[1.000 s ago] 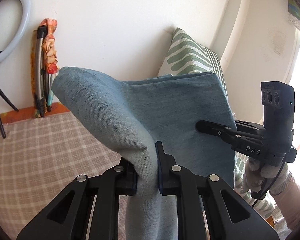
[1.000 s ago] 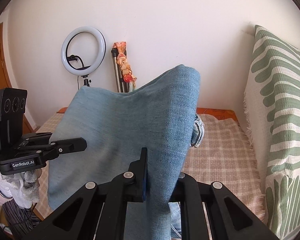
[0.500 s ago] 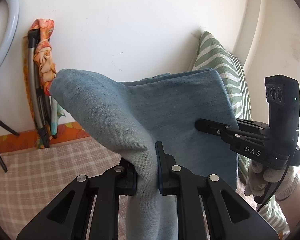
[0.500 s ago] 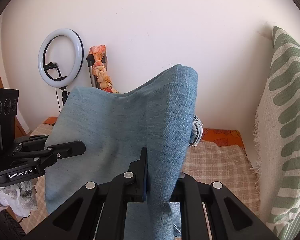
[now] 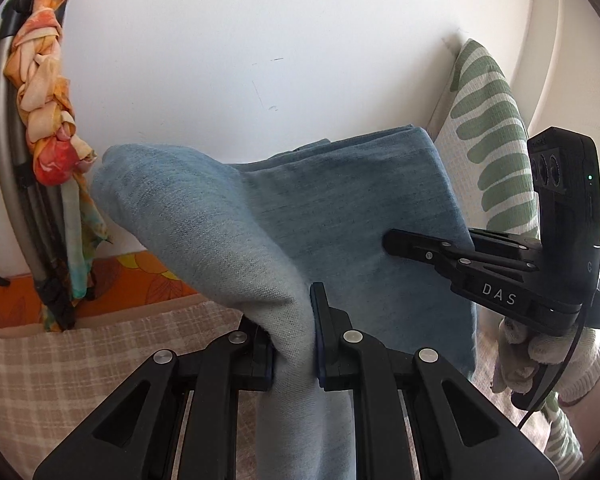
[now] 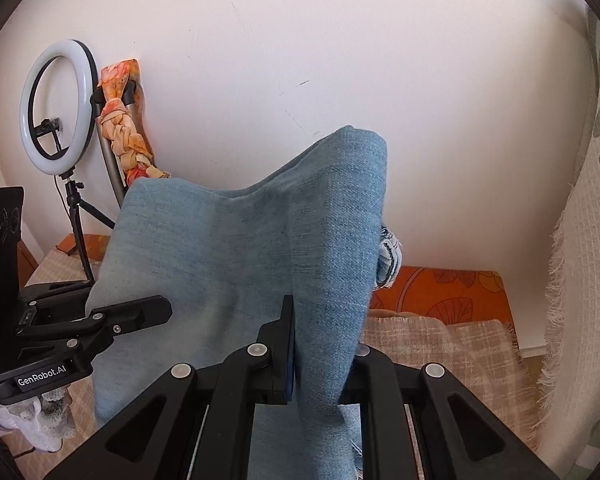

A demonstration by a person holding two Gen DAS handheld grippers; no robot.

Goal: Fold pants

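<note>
You cannot see the lower end of the pants [image 5: 340, 216]: the cloth drops out of both views behind your own grippers, and their waist or hems are hard to make out, apart from a frayed pale edge poking out behind the fold in the right view. You hold the pants lifted in front of the white wall [image 5: 260, 40], above the checked bed cover [image 5: 60, 364], long axis hanging downward, width stretched between your hands. They are soft blue denim, folded double, paler on the near face. Your left gripper [image 5: 294, 344] has its jaws clamped on one bunched top edge; your right gripper [image 6: 320, 354] pinches the other. A striped cushion [image 5: 488, 128] stands right of the pants, a ring light [image 6: 56, 100] left.
</note>
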